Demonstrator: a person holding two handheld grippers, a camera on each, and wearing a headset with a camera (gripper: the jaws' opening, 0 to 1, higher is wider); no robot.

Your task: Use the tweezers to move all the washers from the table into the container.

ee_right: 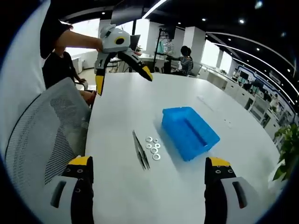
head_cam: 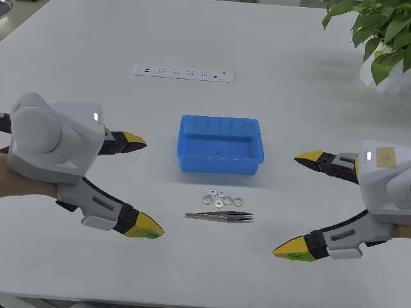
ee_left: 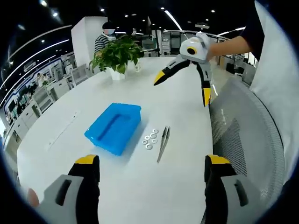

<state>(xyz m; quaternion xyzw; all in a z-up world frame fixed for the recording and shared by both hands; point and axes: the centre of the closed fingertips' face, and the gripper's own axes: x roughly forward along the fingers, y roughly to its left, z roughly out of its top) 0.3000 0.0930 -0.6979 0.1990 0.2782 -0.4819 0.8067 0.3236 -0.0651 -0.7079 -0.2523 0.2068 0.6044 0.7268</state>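
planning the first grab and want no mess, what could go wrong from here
1. The thin metal tweezers lie flat on the white table beside the small silver washers, so the open right hand-held gripper reaching down may scatter them.
2. Such flat, slim tweezers could slip or twist between the jaws.
3. The blue plastic container stands unheld, apart from the open left hand-held gripper, so a bump might shift it.

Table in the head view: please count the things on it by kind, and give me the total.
Washers: 6
Tweezers: 1
Blue container: 1
White power strip: 1
Potted plant: 1
Total: 10
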